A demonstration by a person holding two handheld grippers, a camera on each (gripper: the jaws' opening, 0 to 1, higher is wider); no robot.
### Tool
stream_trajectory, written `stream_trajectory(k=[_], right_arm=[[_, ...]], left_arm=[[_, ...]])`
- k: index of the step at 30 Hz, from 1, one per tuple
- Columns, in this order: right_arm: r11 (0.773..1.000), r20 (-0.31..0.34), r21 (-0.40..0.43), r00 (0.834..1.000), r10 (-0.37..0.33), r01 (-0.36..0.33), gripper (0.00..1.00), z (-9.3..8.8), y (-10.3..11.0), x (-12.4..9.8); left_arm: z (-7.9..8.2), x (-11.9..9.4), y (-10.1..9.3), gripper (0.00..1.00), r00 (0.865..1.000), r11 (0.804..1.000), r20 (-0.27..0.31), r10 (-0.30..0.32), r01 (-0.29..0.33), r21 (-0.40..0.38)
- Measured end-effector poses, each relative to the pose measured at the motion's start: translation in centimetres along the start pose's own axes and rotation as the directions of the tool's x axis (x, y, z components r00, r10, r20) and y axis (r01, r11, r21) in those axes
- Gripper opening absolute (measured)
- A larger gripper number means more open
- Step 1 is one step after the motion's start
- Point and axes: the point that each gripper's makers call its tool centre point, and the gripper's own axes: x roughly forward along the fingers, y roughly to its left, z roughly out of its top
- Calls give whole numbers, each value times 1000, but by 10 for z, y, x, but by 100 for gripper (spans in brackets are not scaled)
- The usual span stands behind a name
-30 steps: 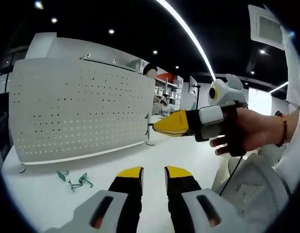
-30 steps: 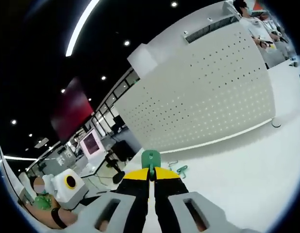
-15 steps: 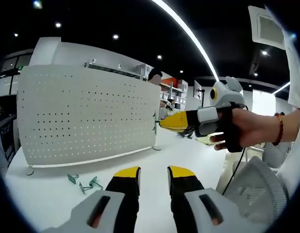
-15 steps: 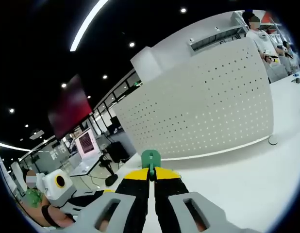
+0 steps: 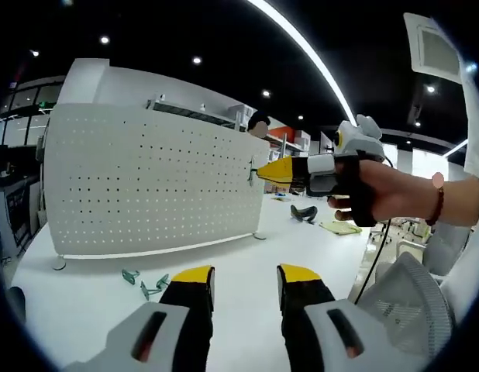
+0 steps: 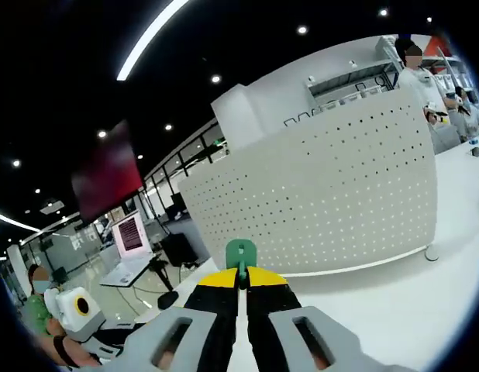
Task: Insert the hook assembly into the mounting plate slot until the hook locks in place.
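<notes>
The right tool [image 6: 241, 280] was clamped tight on the green hook [image 6: 241, 253], holding it up near the white perforated plate [image 6: 332, 198] standing on the counter [image 5: 247, 260], while the left tool [image 5: 239, 275] hung agape and empty above spare hooks [image 5: 146, 284].

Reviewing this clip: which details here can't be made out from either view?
- Hook shank: right gripper view, pinched between the right gripper's jaws, only the green head shows.
- Hook to pegboard contact: left gripper view, too small to tell if it touches.
- Spare hooks count: left gripper view, tangled and small.
- Pegboard feet: left gripper view, partly hidden behind the left gripper.
</notes>
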Motion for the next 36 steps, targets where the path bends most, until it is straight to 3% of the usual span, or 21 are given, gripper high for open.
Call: stream_trajectory(k=[11,15,18,36], right_arm=[[1000,55,-29,998,-9,10,1,26,3,14],[999,60,-39,998,-24,26,1,30,3,19],[997,64,-63,997,-35,39,1,33,3,24],[988,110,-105,989,-101,113,1,64,-12,42]], left_arm=[[-2,-7,6,38,1000,1000,-15,1,-1,-7],[-4,-10,8,40,1000,999,-23,-7,6,-46],[-11,-12,11,43,998,997,-67,-9,3,-79],[0,-14,15,52,998,998,-35,-44,42,-49]])
